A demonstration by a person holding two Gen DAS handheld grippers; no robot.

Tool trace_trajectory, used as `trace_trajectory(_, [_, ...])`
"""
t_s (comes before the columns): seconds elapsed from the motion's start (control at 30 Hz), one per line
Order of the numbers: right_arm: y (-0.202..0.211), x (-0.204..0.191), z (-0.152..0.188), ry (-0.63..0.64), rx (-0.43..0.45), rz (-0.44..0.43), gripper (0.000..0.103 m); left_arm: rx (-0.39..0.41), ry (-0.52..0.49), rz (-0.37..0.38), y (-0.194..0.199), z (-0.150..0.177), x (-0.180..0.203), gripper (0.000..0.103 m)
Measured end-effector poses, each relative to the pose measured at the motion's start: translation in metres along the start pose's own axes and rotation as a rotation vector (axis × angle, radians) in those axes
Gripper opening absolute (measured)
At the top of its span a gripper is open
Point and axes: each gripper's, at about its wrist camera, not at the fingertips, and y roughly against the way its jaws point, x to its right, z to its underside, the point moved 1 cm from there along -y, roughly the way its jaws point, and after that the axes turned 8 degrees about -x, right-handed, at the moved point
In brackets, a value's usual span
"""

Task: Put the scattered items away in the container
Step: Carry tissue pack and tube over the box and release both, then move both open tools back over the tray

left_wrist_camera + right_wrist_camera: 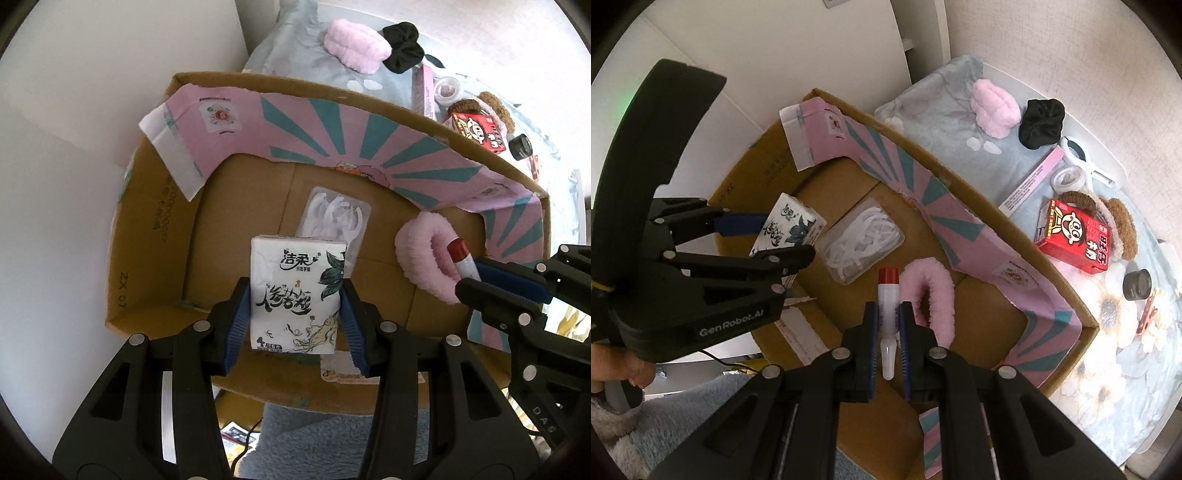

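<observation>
Cardboard box (pixel 147 258) beneath both grippers
Left gripper (pixel 295 314) clamps tissue pack (pixel 295 291); right gripper (pixel 888 332) clamps red-capped tube (pixel 888 299)

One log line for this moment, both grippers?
left gripper: shut on tissue pack | right gripper: shut on red-capped tube | both over cardboard box

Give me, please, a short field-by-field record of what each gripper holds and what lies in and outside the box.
container: cardboard box, open top
left gripper: shut on tissue pack, over the box
right gripper: shut on red-capped tube, over the box
already in box: clear pack of white floss picks; pink fluffy scrunchie
still outside, on floral cloth: red milk carton; black scrunchie; pink fluffy band; small black jar
</observation>
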Motion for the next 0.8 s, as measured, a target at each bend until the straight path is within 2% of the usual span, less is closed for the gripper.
trace_trajectory(0.03, [0.0, -0.001, -0.001, 0.01, 0.002, 0.005, 0.01, -0.005, -0.002, 0.008, 0.0, -0.002, 0.001, 0.053])
trace_trajectory(0.07, [0.0, -0.003, -0.002, 0.02, 0.0, 0.015, 0.011, -0.008, -0.002, 0.015, 0.001, -0.003, 0.003, 0.07])
trace_trajectory(0.1, [-0.001, -0.004, -0.003, 0.026, -0.008, 0.029, 0.012, -0.002, -0.004, 0.017, 0.003, -0.004, 0.004, 0.079])
trace_trajectory(0.13, [-0.003, -0.005, -0.004, 0.027, -0.018, 0.043, 0.022, 0.01, -0.006, 0.001, 0.005, -0.005, 0.005, 0.083])
trace_trajectory(0.17, [-0.004, -0.005, -0.005, 0.024, -0.028, 0.059, 0.039, 0.028, -0.013, -0.035, 0.008, -0.006, 0.007, 0.084])
trace_trajectory(0.27, [-0.002, 0.0, -0.005, -0.004, -0.005, 0.117, 0.067, 0.049, -0.033, -0.078, 0.014, -0.007, 0.008, 0.086])
trace_trajectory(0.37, [0.005, 0.004, -0.003, -0.024, 0.024, 0.081, 0.07, 0.072, 0.008, -0.053, 0.019, -0.007, 0.005, 0.087])
trace_trajectory(0.8, [0.012, 0.0, 0.001, -0.019, 0.051, 0.119, 0.07, 0.103, 0.016, -0.059, 0.027, -0.008, 0.008, 0.087])
